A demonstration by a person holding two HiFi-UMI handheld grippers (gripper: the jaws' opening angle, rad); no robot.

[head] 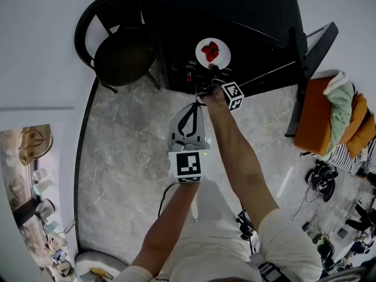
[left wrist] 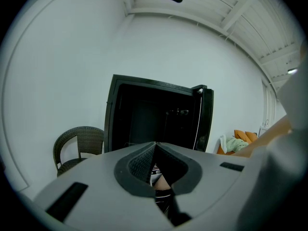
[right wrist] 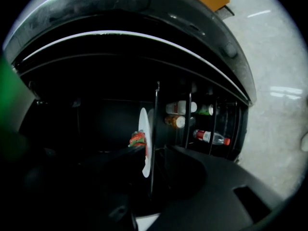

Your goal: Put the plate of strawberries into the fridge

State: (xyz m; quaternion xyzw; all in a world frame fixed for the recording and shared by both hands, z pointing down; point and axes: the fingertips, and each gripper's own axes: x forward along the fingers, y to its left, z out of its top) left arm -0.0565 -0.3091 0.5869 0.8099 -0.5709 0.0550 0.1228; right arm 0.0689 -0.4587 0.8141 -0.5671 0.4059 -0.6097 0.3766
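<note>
The white plate (head: pixel 222 47) with red strawberries (head: pixel 211 51) lies on a shelf inside the dark open fridge (head: pixel 252 22). My right gripper (head: pixel 210 70) reaches to the plate's near rim. In the right gripper view the plate (right wrist: pixel 144 129) stands edge-on between the jaws, strawberries (right wrist: pixel 137 139) on its left face. The right gripper (right wrist: pixel 153 150) is open, with a gap beside the rim. My left gripper (head: pixel 195 104) hangs back over the floor, shut and empty. In its own view the left gripper (left wrist: pixel 155 146) points at the fridge (left wrist: pixel 144 114).
Bottles (right wrist: pixel 180 107) and a red-capped bottle (right wrist: pixel 211 137) sit on racks right of the plate. The fridge door (head: pixel 311 57) stands open to the right. A wicker chair (head: pixel 120 54) is left of the fridge. An orange seat with clothes (head: pixel 335 116) is at the right.
</note>
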